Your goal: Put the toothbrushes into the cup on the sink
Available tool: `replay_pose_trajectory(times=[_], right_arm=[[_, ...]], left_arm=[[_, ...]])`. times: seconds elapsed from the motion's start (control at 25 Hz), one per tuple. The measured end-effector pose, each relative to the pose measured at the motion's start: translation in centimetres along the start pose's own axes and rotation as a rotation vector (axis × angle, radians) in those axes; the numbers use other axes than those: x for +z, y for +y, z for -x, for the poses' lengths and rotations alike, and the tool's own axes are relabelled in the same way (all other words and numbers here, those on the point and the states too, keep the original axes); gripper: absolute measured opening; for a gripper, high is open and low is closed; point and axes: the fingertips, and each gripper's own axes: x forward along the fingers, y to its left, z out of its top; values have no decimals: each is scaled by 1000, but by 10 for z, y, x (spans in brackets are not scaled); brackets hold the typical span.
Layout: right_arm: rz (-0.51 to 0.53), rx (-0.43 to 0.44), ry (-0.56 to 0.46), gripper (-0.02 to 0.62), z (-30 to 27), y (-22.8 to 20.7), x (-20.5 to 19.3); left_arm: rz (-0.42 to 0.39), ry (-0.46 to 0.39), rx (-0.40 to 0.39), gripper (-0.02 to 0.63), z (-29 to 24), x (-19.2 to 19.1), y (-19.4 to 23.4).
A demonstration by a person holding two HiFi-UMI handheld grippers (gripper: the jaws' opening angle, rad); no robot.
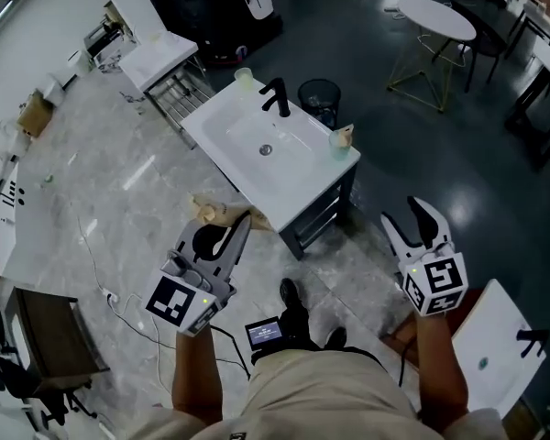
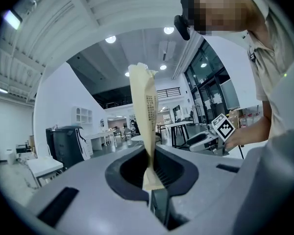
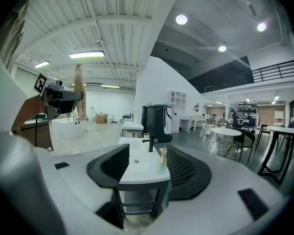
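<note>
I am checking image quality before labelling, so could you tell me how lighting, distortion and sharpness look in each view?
Head view: dim, with soft glare on the pale floor; sink sharp. Left gripper view: strong fisheye, black corners, packet in the left claw sharp, a mosaic patch at top. Right gripper view: same fisheye, bright ceiling lamps.

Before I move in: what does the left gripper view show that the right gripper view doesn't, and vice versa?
Only the left gripper view: the left tool close up, jaws shut on the lower end of a beige packet. Only the right gripper view: the white sink, its black faucet and a cup, framed between the open jaws of the right tool. Both: the packet, seen small and distant at the right gripper view's upper left.
</note>
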Motion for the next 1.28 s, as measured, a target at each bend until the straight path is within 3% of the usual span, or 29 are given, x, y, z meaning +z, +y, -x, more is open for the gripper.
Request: replay_pose_trajectory(times=[0.24, 0.48, 0.68, 1.0, 1.28], right_arm=[[-30, 10, -18, 238, 36, 13, 1], [-12, -10, 3, 236, 37, 49, 3], [-11, -68, 12, 233, 4, 106, 18], [-1, -150, -40, 224, -74, 235, 87], [6, -195, -21, 221, -115, 329, 115]], left_arm=[[-30, 4, 35, 31, 38, 12, -4], [-45, -21, 43, 31, 75, 11, 27], [-40, -37, 47, 31, 139, -3, 99], [-24, -61, 4, 31, 231, -38, 244], [-2, -86, -76, 31, 280, -52, 316]])
